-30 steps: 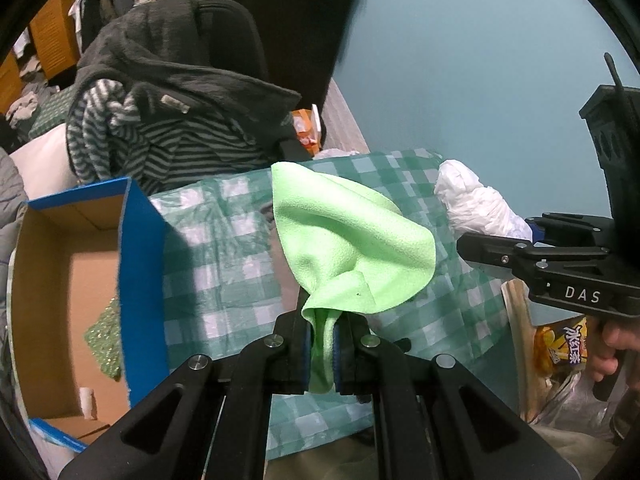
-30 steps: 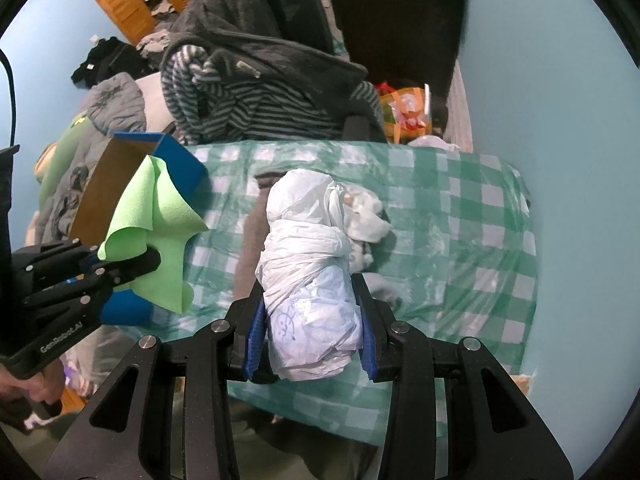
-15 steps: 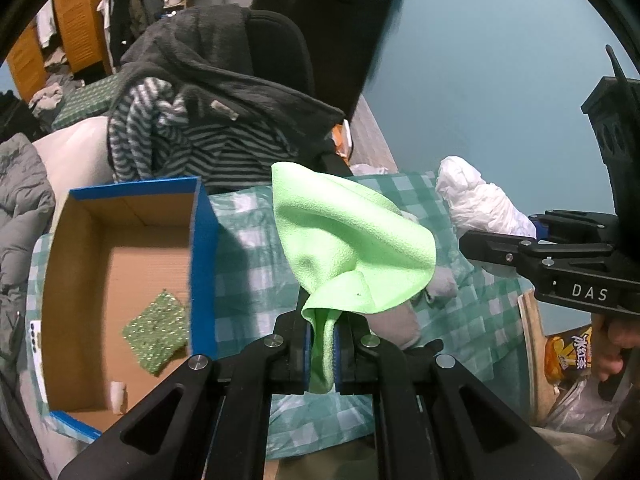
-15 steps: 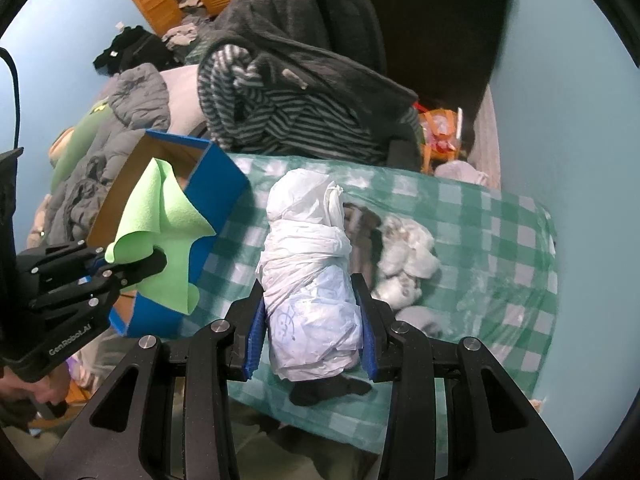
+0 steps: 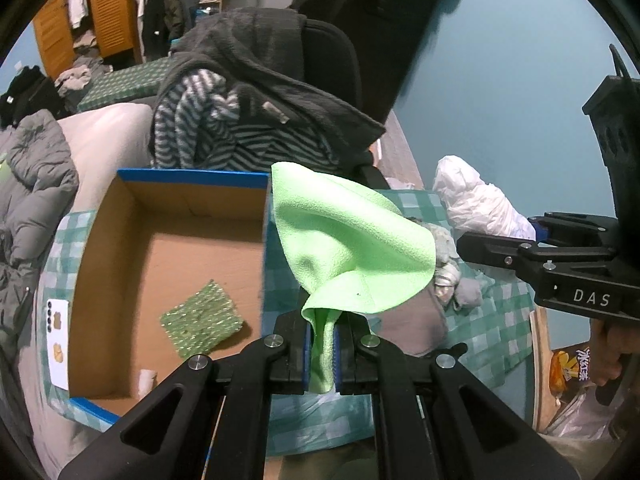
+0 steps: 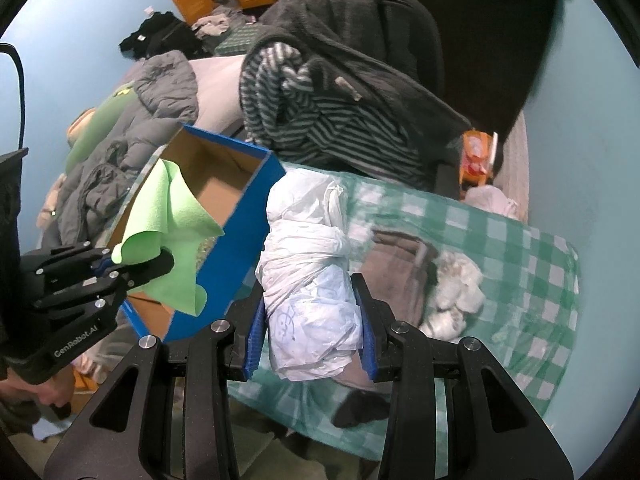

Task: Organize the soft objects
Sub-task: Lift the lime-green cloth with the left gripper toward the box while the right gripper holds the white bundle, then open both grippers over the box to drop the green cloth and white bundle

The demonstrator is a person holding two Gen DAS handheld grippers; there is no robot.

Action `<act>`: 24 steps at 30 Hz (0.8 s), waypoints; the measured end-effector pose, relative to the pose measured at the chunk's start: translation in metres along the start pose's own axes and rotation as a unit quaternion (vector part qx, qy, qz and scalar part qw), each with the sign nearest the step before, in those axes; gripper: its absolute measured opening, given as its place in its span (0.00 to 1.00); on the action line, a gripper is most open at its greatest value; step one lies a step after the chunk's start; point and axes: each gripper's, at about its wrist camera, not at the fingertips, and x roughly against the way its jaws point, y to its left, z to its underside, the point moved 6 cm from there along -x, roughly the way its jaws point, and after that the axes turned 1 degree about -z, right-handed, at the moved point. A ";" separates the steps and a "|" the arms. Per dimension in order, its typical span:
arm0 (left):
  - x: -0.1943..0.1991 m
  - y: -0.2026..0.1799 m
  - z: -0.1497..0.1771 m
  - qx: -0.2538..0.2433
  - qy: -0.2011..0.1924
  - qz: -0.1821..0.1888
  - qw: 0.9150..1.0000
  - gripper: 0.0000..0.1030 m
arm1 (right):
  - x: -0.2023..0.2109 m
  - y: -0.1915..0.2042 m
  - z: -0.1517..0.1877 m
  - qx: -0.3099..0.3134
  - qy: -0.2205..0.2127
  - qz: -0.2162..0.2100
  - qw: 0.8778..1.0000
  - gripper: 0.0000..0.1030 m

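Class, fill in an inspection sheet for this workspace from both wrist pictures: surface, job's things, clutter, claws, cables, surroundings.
Surface: green checked cloth covering the table.
Job's things: green cloth; white plastic bundle; blue cardboard box holding a glittery green pad.
Clutter: brown cloth, white socks, dark sock on the table.
Claws: left claw shut on the green cloth; right claw shut on the bundle.
Cables: black cable above the left claw.
Surroundings: striped and grey clothes over a chair, blue walls.
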 end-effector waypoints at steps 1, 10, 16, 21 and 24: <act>0.001 0.005 0.000 0.003 -0.001 -0.003 1.000 0.07 | -0.002 0.004 -0.003 0.003 0.001 -0.002 1.000 0.36; 0.009 0.040 0.003 0.030 -0.006 -0.017 0.999 0.07 | -0.020 0.042 -0.024 0.036 0.006 -0.019 0.999 0.36; 0.010 0.063 0.005 0.047 -0.005 -0.025 0.999 0.07 | -0.036 0.068 -0.036 0.060 0.013 -0.033 0.998 0.36; 0.008 0.083 0.007 0.060 -0.004 -0.033 0.998 0.07 | -0.050 0.087 -0.046 0.078 0.022 -0.042 0.996 0.36; 0.007 0.096 0.009 0.067 -0.002 -0.037 0.997 0.07 | -0.060 0.100 -0.053 0.088 0.027 -0.045 0.995 0.36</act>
